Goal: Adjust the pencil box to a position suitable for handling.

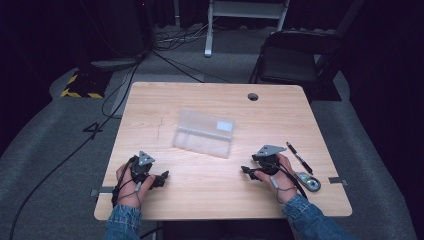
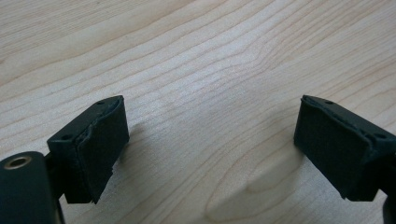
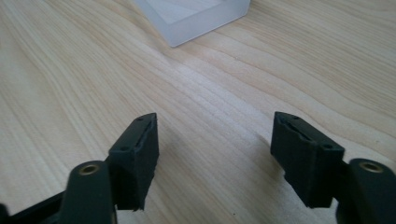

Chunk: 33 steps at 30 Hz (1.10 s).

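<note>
The clear plastic box lies flat in the middle of the table. The left gripper rests near the box on the person's side, fingers spread wide with nothing between them. The right gripper sits near the box too, fingers also spread and empty. A pen and a small tape measure lie beyond the right gripper, farther from the box. To do well, each gripper should likely come at the box slowly, take one edge, and squeeze gently so it does not slide.

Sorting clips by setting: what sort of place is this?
Likely a recording studio or lab: dark curtained surroundings, cables trailing over grey carpet, a folding chair and one wooden table under a fixed camera.
</note>
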Tool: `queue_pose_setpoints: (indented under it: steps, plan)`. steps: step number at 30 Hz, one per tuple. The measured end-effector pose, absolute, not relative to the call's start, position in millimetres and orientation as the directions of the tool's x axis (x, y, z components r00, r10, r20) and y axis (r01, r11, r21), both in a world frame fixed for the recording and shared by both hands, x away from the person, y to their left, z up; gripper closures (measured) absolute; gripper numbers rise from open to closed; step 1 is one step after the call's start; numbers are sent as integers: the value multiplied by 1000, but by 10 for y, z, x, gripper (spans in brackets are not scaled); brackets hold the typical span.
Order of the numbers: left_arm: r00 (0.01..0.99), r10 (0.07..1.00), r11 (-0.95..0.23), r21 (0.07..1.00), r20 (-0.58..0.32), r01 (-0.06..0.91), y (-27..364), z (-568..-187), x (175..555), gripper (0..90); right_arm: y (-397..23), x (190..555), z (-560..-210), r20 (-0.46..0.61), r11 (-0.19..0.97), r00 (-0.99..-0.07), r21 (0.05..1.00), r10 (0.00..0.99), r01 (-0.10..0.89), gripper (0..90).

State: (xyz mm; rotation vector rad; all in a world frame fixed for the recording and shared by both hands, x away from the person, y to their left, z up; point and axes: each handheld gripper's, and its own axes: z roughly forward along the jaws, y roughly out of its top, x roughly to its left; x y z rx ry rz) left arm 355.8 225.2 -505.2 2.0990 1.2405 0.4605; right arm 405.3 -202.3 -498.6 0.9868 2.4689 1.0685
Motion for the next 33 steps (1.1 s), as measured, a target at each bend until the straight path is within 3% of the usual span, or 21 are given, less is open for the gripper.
queue_pose_setpoints:
  steps: [10,19,25,33]
  plan:
    - [490,871,-341,686,-26,643,2280,-5053,3559,104,-1943,4169,-4808,78,461,-737,734,671,498,326]
    - [490,871,-341,687,-26,642,2343,-5054,3552,104,-1658,4397,-4690,52,484,-748,732,662,479,278]
    - [490,872,-341,687,-25,642,2368,-5054,3560,104,-1550,4580,-4655,45,458,-711,737,702,498,313]
    - [487,873,-340,686,-25,643,2369,-5054,3561,104,-1332,4781,-4804,58,489,-701,675,711,553,344]
